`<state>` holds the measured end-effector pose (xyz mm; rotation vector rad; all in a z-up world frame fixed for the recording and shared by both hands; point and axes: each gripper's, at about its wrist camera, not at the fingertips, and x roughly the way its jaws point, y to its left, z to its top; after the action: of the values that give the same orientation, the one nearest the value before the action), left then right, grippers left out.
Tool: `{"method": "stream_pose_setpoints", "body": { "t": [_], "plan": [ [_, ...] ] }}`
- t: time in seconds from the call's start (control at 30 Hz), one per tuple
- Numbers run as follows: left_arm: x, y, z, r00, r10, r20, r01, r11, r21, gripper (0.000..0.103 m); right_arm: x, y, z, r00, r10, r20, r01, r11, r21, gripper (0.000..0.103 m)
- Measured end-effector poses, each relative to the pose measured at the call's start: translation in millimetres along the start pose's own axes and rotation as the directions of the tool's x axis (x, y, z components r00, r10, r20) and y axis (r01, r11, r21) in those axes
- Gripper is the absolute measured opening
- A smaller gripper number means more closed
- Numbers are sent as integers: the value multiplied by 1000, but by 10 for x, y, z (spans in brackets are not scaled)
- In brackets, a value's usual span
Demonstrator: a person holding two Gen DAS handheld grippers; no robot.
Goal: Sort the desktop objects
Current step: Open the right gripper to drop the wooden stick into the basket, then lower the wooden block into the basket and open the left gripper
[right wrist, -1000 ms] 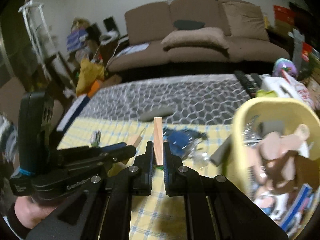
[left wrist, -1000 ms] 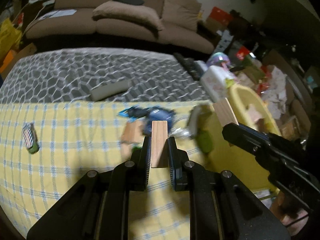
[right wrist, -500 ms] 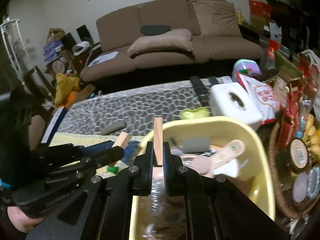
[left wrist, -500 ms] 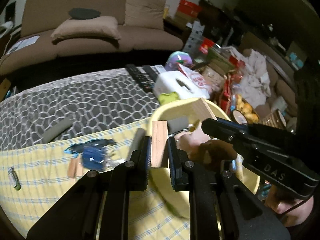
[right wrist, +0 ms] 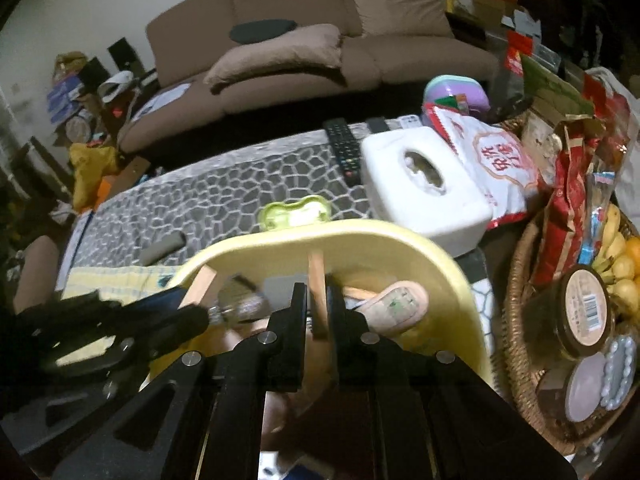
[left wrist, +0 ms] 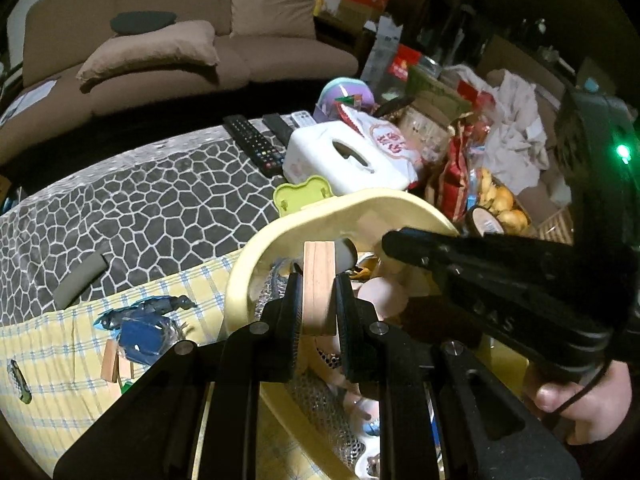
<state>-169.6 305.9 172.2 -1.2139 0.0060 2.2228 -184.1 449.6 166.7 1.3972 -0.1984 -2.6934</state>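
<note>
My left gripper (left wrist: 318, 280) is shut on a pale wooden block (left wrist: 319, 288), held upright over the near rim of the yellow basket (left wrist: 256, 256). My right gripper (right wrist: 318, 300) hangs over the same yellow basket (right wrist: 320, 232). Its jaws are opening, and a thin wooden block (right wrist: 318, 292) stands tilted and loose between them. The basket holds soft toys, a grey bar and other small items. In the left wrist view the right gripper (left wrist: 390, 242) reaches in from the right, held by a hand (left wrist: 580, 404). The left gripper (right wrist: 196, 316) shows at the right wrist view's left.
A blue toy (left wrist: 144, 320), loose wooden blocks (left wrist: 116, 364) and a grey bar (left wrist: 80, 280) lie on the table's cloths. Behind the basket are a green lid (right wrist: 294, 212), a white tissue box (right wrist: 424, 192) and remotes (right wrist: 344, 148). A wicker basket (right wrist: 520, 320) of food stands to the right.
Both grippers have swung right from the yellow checked cloth to over the yellow basket, each carrying its block. The right gripper's block now sits lower and tilted between its jaws.
</note>
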Motion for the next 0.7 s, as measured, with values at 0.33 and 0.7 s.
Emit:
{"method": "stream_pose_setpoints", "body": {
  "t": [0.33,0.7],
  "plan": [
    [221,-75,108,999,15,-36,-14,1000,28,15,-183,-44,-48,999,-5,39,5,1000,-9,21],
    [197,52,65,998,47,-34,-47,999,-23,29,-273,183,-113,999,8,44,-5,998,-65,28]
  ]
}}
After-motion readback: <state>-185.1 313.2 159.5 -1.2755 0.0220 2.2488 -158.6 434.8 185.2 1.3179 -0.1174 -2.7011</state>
